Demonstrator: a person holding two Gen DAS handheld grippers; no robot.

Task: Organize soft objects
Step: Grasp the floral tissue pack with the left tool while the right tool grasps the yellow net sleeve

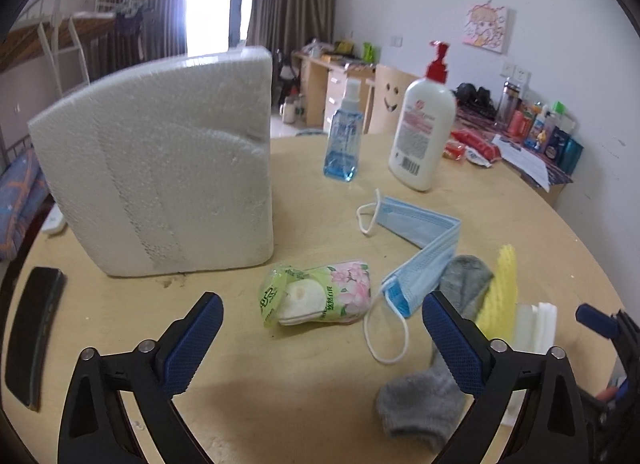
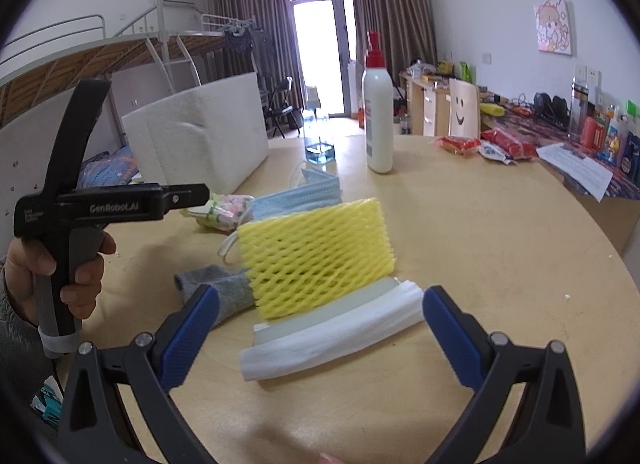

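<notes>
Both grippers are empty, jaws wide apart. The right gripper (image 2: 320, 336) hovers low over the white foam sheet (image 2: 332, 338), probably lining up a grab. The left gripper (image 1: 322, 338) waits near the tissue pack (image 1: 316, 294), mask (image 1: 420, 248) and grey sock (image 1: 436, 368), loose on the surface (image 1: 500, 223).

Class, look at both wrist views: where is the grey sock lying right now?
The grey sock lies flat on the round table, low right in the left wrist view, partly under the yellow foam net and just below the blue face mask.
</notes>
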